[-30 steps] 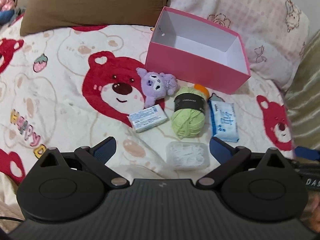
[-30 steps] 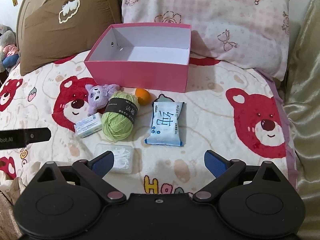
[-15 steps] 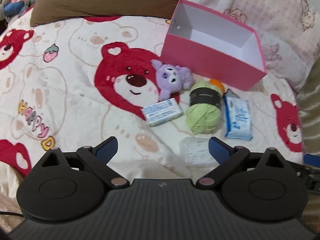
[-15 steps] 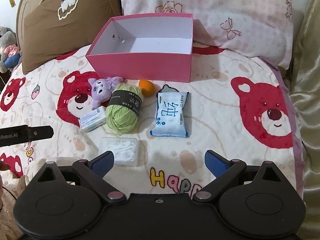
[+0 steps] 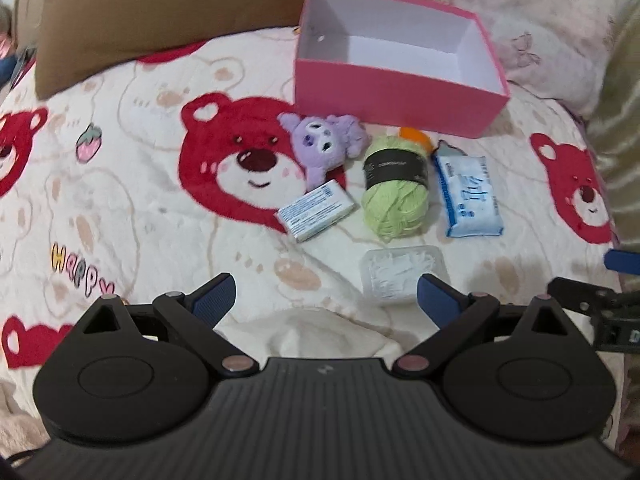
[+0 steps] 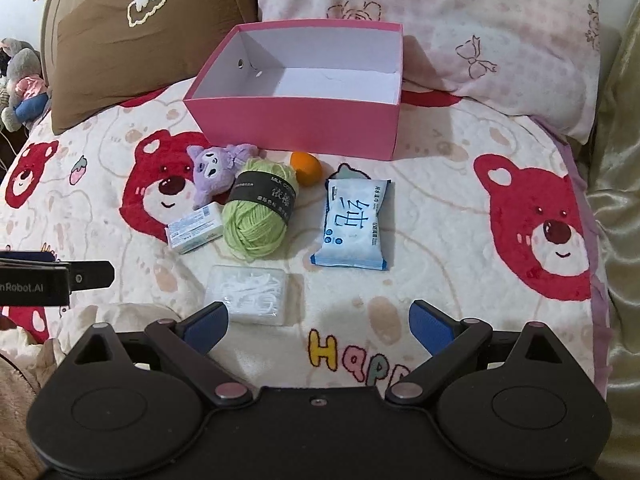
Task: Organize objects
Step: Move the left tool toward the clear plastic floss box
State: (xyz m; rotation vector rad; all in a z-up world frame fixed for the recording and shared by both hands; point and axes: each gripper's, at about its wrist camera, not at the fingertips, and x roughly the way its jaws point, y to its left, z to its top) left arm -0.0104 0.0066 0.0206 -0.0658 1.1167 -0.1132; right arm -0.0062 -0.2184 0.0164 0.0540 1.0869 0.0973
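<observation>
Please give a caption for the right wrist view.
Open right gripper faces six loose items before an empty pink box on the bed.

Open blanket right of the wipes and along the near edge – free passage. Crowded left of that: yarn, plush, soap, floss case. Box walls off the pillows – reachable from above.

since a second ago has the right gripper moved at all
Yes. In its own view the pink box and yarn sit lower and nearer the right gripper, so it has moved forward toward them.
</observation>
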